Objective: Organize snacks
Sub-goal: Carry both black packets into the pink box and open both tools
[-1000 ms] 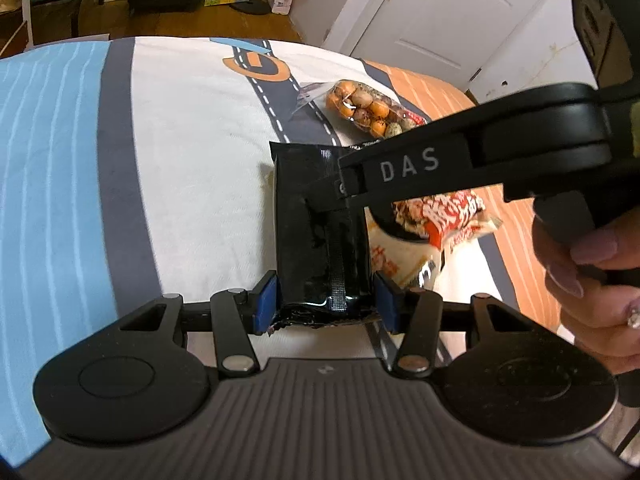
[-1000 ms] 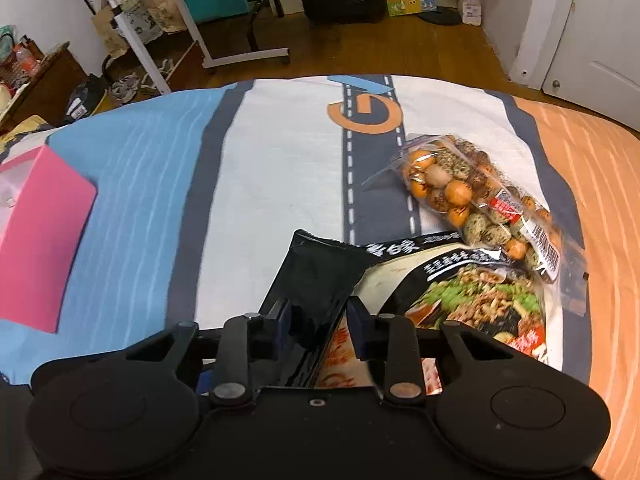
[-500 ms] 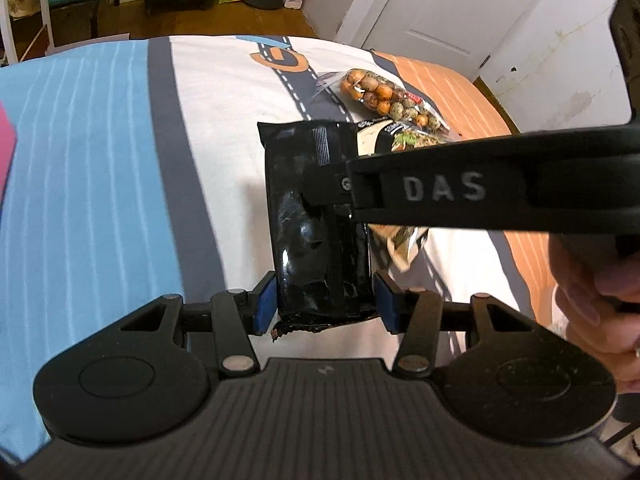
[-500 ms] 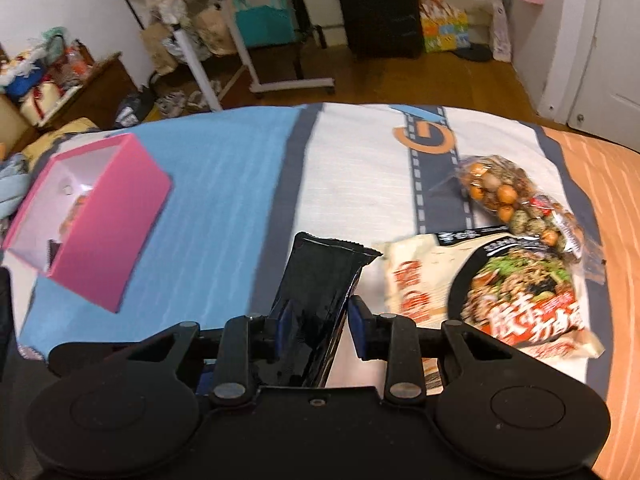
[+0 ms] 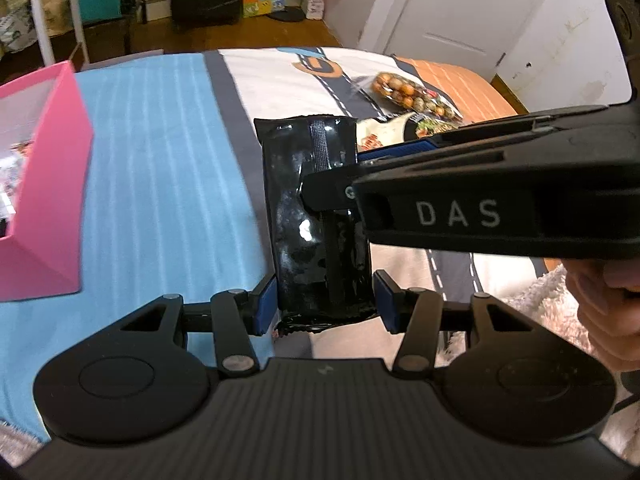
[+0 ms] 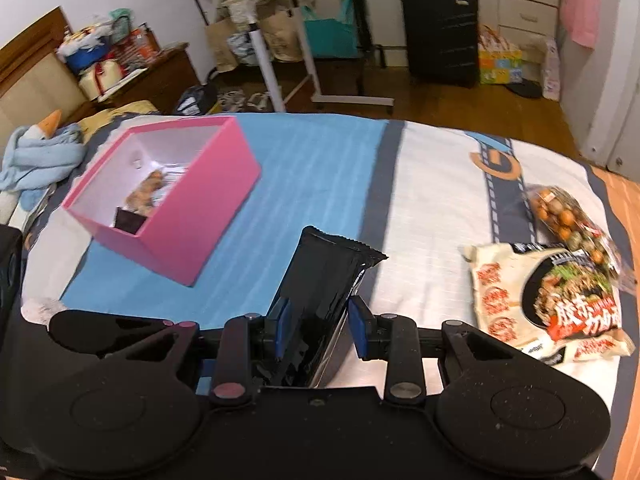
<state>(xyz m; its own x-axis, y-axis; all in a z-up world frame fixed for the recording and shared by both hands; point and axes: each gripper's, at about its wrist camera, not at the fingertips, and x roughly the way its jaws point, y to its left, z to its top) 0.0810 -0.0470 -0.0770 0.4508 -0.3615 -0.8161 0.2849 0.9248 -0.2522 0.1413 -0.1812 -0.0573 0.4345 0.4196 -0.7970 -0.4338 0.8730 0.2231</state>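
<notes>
Black suitcase [image 6: 440,28] upright beyond the striped bedspread [image 6: 320,184], a light-blue soft toy [image 6: 36,152] at its left edge

We look along our right gripper [image 6: 316,326], whose blue pads [image 6: 282,325] clamp a glossy black snack packet [image 6: 320,300] that juts forward and up above the bed cover [image 6: 320,168]. Ahead to the left sits an open pink box [image 6: 192,216] on the blue stripe, with a brownish snack and a dark packet corner inside. Well to the right, on the white part of the cover, lies a noodle packet [image 6: 552,304], and just beyond it, touching its far edge, a clear bag of round orange and speckled snacks [image 6: 568,216]. A black suitcase [image 6: 440,28] stands on the wooden floor behind.
</notes>
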